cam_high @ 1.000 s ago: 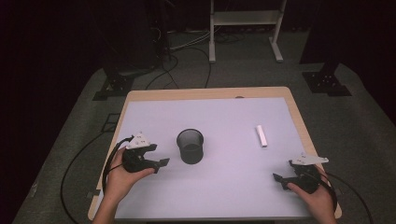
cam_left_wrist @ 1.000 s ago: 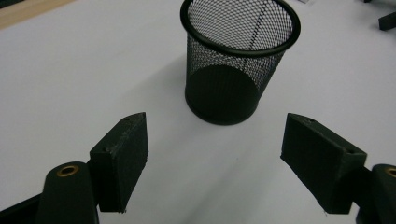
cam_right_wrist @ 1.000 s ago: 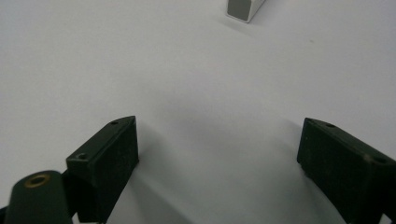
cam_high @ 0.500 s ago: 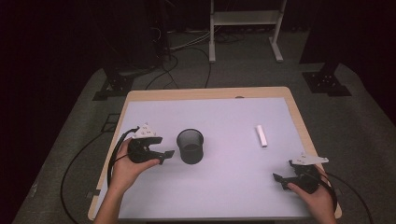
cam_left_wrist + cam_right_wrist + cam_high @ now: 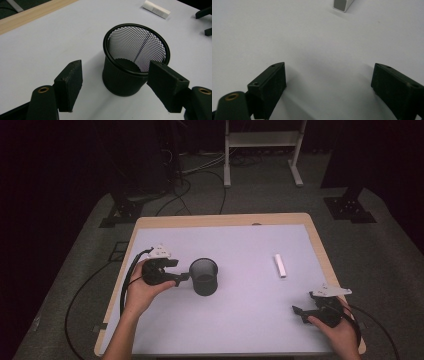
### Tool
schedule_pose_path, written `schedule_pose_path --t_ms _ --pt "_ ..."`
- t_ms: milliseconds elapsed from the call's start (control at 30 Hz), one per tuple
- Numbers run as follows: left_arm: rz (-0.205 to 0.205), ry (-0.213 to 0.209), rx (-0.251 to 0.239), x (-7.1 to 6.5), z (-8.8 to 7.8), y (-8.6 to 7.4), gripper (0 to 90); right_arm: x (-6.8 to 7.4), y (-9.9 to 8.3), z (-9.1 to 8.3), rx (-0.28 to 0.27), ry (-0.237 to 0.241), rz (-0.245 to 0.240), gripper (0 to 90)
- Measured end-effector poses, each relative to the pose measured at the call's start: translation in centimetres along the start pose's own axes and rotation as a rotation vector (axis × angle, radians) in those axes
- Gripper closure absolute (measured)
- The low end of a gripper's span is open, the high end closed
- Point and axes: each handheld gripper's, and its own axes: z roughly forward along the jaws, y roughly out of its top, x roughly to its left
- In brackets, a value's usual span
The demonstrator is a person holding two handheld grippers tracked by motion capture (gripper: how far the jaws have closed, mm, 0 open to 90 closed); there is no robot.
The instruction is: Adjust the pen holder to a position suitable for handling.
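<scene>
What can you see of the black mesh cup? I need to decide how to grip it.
The black mesh cup is a round wire-mesh holder with a smooth rim and solid base, widening slightly toward the top. It stands upright and empty on the pale table, left of centre. The left gripper sits beside it with jaws apart, not touching it.

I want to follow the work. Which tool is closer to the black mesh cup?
The left tool: it is right beside the mesh cup, jaws open. The right tool waits near the table's corner.
</scene>
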Motion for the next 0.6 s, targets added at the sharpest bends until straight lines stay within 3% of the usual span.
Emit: schedule_pose_path --t_ms 267,600 --pt "0.000 0.010 -0.004 0.3 1.3 0.9 31.3 0.0 0.0 0.0 0.001 0.000 -0.002 11.5" --pt "0.025 0.023 0.025 0.1 3.2 1.9 34.4 0.0 0.0 0.0 0.002 0.000 -0.001 11.5"
